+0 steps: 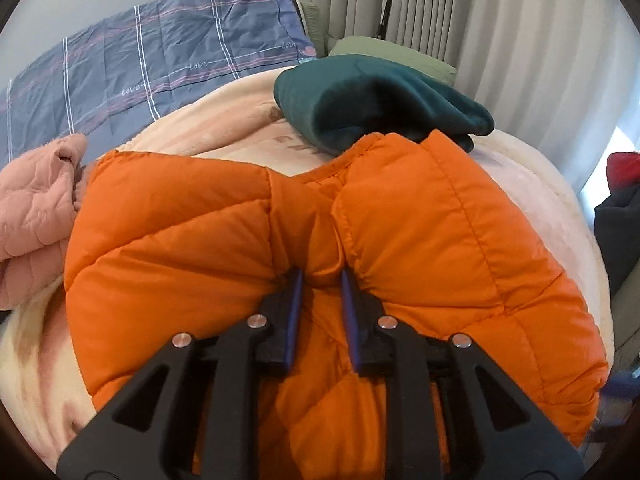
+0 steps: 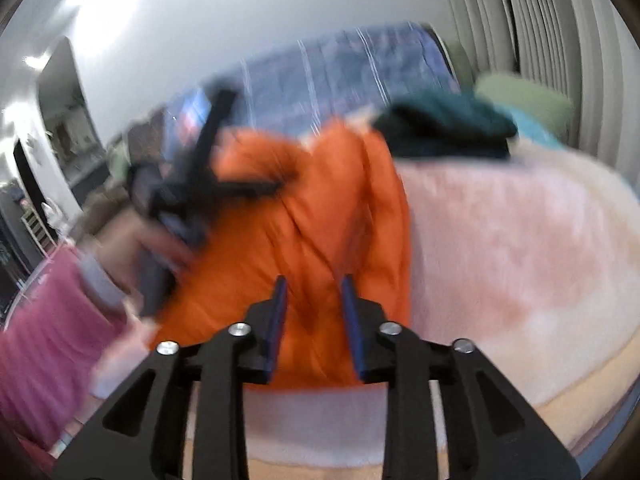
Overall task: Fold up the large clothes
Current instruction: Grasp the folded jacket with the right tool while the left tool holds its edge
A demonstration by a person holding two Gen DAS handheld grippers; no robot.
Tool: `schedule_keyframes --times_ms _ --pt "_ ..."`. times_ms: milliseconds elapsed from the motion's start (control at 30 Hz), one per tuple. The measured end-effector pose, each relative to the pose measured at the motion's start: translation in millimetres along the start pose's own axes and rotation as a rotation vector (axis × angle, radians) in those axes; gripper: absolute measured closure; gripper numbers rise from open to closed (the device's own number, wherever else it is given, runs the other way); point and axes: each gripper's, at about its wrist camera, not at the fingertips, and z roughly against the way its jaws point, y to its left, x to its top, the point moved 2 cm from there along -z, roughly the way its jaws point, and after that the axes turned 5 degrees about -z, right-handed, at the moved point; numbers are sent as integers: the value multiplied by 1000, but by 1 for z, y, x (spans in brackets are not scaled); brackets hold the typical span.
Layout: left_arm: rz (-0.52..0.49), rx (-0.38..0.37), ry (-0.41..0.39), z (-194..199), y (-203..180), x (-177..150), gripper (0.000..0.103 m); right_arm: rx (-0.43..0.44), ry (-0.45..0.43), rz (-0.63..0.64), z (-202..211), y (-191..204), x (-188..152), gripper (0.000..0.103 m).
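An orange puffer jacket (image 1: pixel 224 232) lies on a pale pink fleece blanket (image 1: pixel 224 128) on the bed. My left gripper (image 1: pixel 320 276) presses into the jacket's middle, its fingers a little apart with a ridge of orange fabric between them. In the blurred right wrist view the jacket (image 2: pixel 320 208) lies ahead, with the left gripper (image 2: pixel 192 184) on its left side. My right gripper (image 2: pixel 312 284) is open and empty, just above the jacket's near edge.
A folded dark green garment (image 1: pixel 380 104) sits beyond the jacket. A pink quilted garment (image 1: pixel 36 208) lies at the left. A blue plaid pillow (image 1: pixel 160 60) and green cushions (image 1: pixel 392 52) are at the headboard. Curtains (image 1: pixel 500 20) hang at the right.
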Motion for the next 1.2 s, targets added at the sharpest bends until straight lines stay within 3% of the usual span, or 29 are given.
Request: schedule_keyframes --times_ms 133,167,233,300,400,700,733,800,900,967,1033,1100,1200 --pt "30 -37 -11 -3 9 -2 83 27 -29 78 -15 17 18 73" --pt "36 -44 -15 -3 11 -3 83 11 -12 74 -27 15 18 78" --pt "50 -60 -26 -3 11 -4 83 -119 72 48 -61 0 5 88" --pt "78 -93 -36 -4 18 -6 83 -135 130 13 -91 -21 -15 90" --pt "111 -146 -43 -8 23 -8 83 -173 127 11 -95 -22 -25 90" --pt "100 -132 -70 0 19 -11 83 -182 170 40 -109 -25 -27 90" --pt "106 -130 -82 9 23 -9 83 -186 169 47 -111 -23 -28 90" --pt "142 -117 -130 28 35 -5 70 -187 166 53 -111 -22 -27 90" --pt "226 -63 -196 50 69 1 70 -171 170 37 -111 -25 -26 90" --pt "257 -33 -177 49 90 2 72 -163 170 36 -109 -24 -26 90" --pt "224 38 -129 33 103 0 78 -156 171 37 -107 -23 -26 89" --pt "195 41 -75 10 103 -7 78 -152 181 34 -108 -23 -23 89" --pt "167 63 -79 -3 95 -16 79 -149 237 53 -109 -24 -16 87"
